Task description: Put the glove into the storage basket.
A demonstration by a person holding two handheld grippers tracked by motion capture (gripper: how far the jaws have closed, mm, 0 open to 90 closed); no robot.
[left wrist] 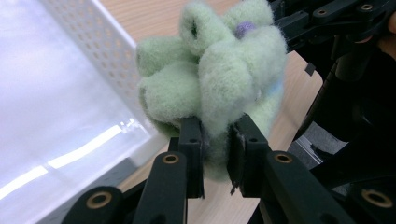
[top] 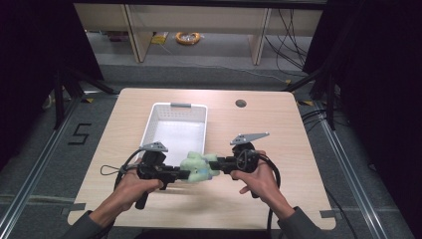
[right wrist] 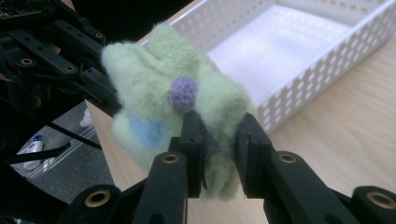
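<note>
A fluffy pale green fleece bundle (top: 199,166) with a purple pom-pom and a light blue patch hangs between both grippers, just above the table in front of the white basket (top: 164,113). My left gripper (top: 185,174) grips it from the left, and in the left gripper view its jaws pinch a fold of the green fleece (left wrist: 215,79). The right gripper (top: 216,164) holds the opposite side, its jaws closed on the fleece (right wrist: 159,93) just below the purple pom-pom (right wrist: 183,93). The basket (right wrist: 299,88) is empty, with perforated walls (left wrist: 93,42).
The wooden table (top: 278,129) has a round cable hole (top: 241,103) at the back right. Dark curtains flank the table, and shelving legs and an orange cable coil (top: 187,38) lie on the floor beyond. A person's hands and forearms reach in from the near edge.
</note>
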